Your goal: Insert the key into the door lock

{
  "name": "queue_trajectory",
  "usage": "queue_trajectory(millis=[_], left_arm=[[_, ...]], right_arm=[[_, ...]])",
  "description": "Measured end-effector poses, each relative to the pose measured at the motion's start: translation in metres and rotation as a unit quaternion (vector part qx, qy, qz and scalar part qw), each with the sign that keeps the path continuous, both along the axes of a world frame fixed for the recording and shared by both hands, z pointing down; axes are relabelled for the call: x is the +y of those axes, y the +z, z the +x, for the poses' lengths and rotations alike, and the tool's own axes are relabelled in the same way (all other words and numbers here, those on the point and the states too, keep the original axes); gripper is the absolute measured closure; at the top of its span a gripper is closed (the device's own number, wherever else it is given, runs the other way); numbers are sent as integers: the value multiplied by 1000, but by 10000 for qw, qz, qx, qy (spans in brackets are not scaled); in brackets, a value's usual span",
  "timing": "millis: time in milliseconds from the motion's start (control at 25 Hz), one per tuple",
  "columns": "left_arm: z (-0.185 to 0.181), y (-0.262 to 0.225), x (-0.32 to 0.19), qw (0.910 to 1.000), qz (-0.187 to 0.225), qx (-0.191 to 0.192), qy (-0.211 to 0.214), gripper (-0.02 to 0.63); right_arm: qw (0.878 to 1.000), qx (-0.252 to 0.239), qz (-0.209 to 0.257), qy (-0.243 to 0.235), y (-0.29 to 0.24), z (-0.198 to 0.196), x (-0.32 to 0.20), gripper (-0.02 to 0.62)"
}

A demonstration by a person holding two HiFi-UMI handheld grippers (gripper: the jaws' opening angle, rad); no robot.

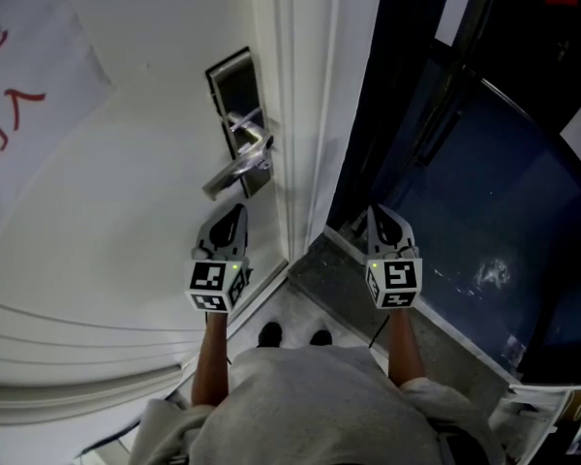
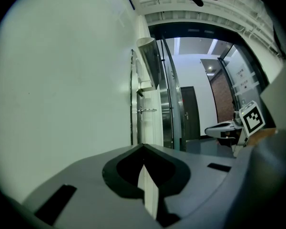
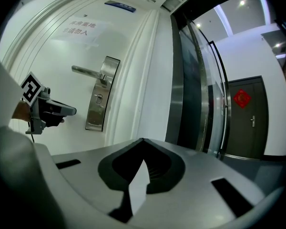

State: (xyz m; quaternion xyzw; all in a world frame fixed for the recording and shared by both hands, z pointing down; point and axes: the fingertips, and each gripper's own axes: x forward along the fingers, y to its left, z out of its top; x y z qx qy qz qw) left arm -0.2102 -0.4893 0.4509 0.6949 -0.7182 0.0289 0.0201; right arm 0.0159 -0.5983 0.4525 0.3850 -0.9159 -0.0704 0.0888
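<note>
Left tool [image 1: 236, 209]: jaws together tip to tip, nothing seen between them. Right tool [image 1: 378, 213]: same, jaws closed, nothing showing in them. The key can't be made out in any view.

Lock plate [image 1: 238, 124] is on the white door [image 1: 126, 211], just ahead of the left tool. Lever handle [image 1: 234, 170] juts out over that tool's tips, near but apart. From the right tool, the plate is ahead-left, with the keyhole [image 3: 99, 98] under the lever. In that view the left tool shows left of the plate, not across it.

In the way: the white door frame [image 1: 305, 114] stands between the two tools. The right tool points along the dark glass panel [image 1: 484, 192] on the frame's far side, so the frame edge lies between it and the lock. A paper notice [image 1: 19, 85] with red characters hangs up-left of the left tool, well apart.

Room: there is bare door face to the left of the left tool. A dark door with a red emblem [image 3: 241, 98] is far ahead-right of the right tool. The person's shoes [image 1: 269, 334] are behind both tools, at the threshold.
</note>
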Motion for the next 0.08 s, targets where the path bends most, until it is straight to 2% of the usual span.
queue_trajectory(millis=[80], left_arm=[[0, 1, -1, 10000, -9, 7, 3, 589]], right_arm=[[10000, 3, -8, -10, 0, -1, 0, 574]])
